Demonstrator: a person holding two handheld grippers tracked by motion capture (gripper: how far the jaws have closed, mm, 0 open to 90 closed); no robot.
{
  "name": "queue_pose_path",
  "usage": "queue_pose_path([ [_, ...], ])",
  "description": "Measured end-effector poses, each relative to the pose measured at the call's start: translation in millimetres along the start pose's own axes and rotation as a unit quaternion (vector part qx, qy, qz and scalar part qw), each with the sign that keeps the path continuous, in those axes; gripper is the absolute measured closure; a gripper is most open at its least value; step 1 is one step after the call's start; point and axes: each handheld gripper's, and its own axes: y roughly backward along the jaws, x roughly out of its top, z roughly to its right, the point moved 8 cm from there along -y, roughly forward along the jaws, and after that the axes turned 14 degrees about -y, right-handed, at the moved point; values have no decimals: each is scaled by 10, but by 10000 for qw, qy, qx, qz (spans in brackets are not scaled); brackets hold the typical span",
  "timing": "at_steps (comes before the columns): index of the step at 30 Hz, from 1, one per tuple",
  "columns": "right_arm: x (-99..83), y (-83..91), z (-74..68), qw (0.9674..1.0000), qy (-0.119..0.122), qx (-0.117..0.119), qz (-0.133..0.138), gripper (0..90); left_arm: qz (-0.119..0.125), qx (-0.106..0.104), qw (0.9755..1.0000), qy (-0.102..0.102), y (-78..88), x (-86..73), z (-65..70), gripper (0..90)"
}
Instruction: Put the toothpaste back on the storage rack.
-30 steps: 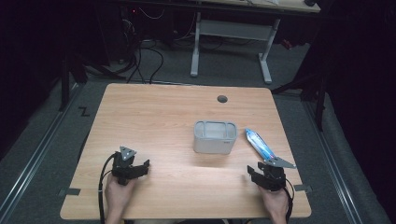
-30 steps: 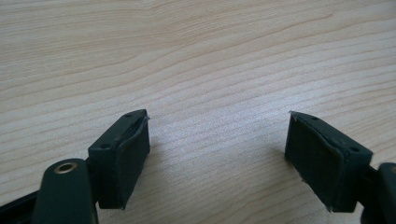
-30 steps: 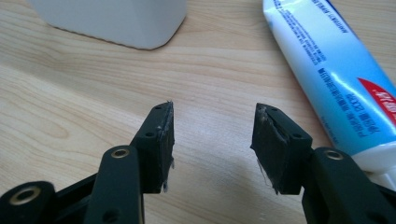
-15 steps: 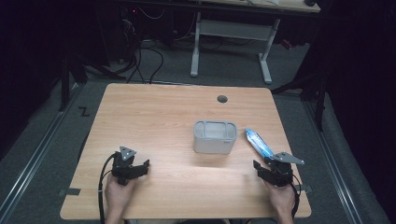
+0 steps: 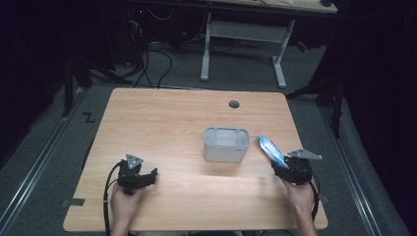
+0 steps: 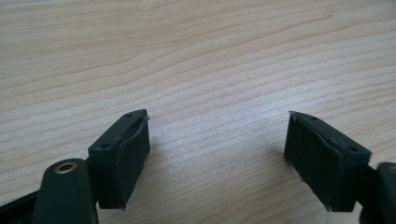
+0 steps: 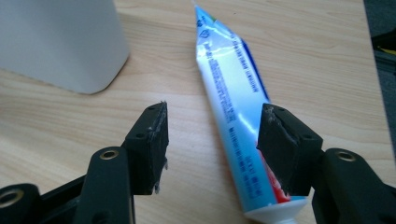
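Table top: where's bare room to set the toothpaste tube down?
Widest bare wood on the table lies between the left gripper and the grey bin. The near strip below the bin is bare too. It is crowded on the right, where the toothpaste tube lies by the right gripper.

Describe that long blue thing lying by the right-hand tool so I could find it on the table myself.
Start at the wooden table and find the grey bin near its middle. Just right of the bin, in front of the right gripper, lies a toothpaste tube. It is the one glossy blue-and-white thing there, long and flat, with a white cap.
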Motion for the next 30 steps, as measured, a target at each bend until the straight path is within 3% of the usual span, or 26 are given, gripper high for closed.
queue_pose_path([
  [10, 135, -101, 115, 9999, -99, -93, -100, 428, 4, -7, 10000, 5, 0, 1, 0, 228],
  [17, 243, -261, 70, 9989, -53, 23, -473, 398, -6, 12, 10000, 2, -5, 4, -1, 231],
  [30, 311, -575, 129, 9937, 142, -378, -1044, 338, 2, 4, 10000, 21, -6, 5, -6, 231],
])
